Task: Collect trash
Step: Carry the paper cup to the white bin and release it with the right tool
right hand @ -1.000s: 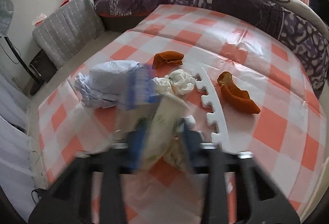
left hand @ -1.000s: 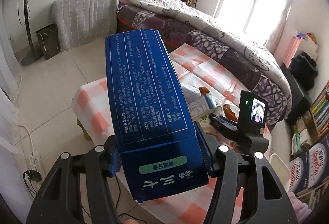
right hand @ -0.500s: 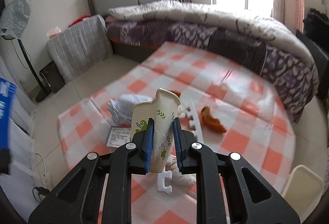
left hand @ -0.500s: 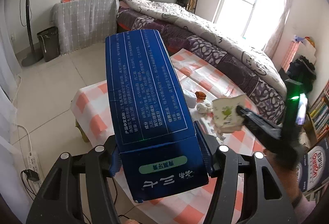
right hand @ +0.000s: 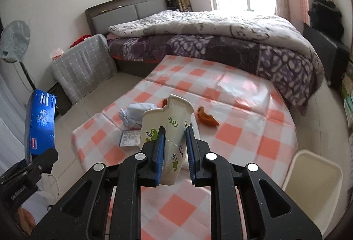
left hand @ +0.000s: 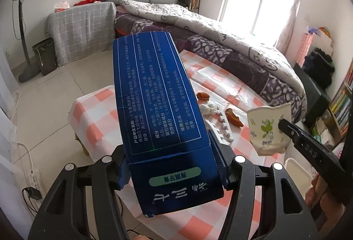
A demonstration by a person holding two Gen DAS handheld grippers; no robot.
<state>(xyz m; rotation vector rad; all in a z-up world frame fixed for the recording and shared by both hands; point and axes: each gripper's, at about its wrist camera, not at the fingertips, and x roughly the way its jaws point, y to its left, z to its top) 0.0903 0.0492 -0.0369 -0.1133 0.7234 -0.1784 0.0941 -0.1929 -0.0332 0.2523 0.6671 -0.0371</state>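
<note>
My left gripper (left hand: 169, 151) is shut on a long dark blue toothpaste box (left hand: 154, 94) and holds it high above the checked table (left hand: 92, 107). My right gripper (right hand: 174, 140) is shut on a crushed white paper cup with green leaves (right hand: 167, 127), held above the table; the cup also shows in the left wrist view (left hand: 268, 127). On the table lie orange peel pieces (right hand: 207, 117), crumpled white paper (right hand: 134, 111), a small card (right hand: 130, 138) and a white foam puzzle strip (left hand: 222, 125). The blue box shows at the left of the right wrist view (right hand: 40, 123).
A cream plastic bin (right hand: 313, 180) stands on the floor at the table's right. A bed (right hand: 220, 37) lies behind the table. A black waste bin (left hand: 45, 57), a fan stand (left hand: 22, 30) and a covered grey cabinet (left hand: 81, 30) stand at the far left.
My right gripper has risen from the table with the paper cup and pulled back, higher above the table. My left gripper keeps holding the blue box, raised slightly.
</note>
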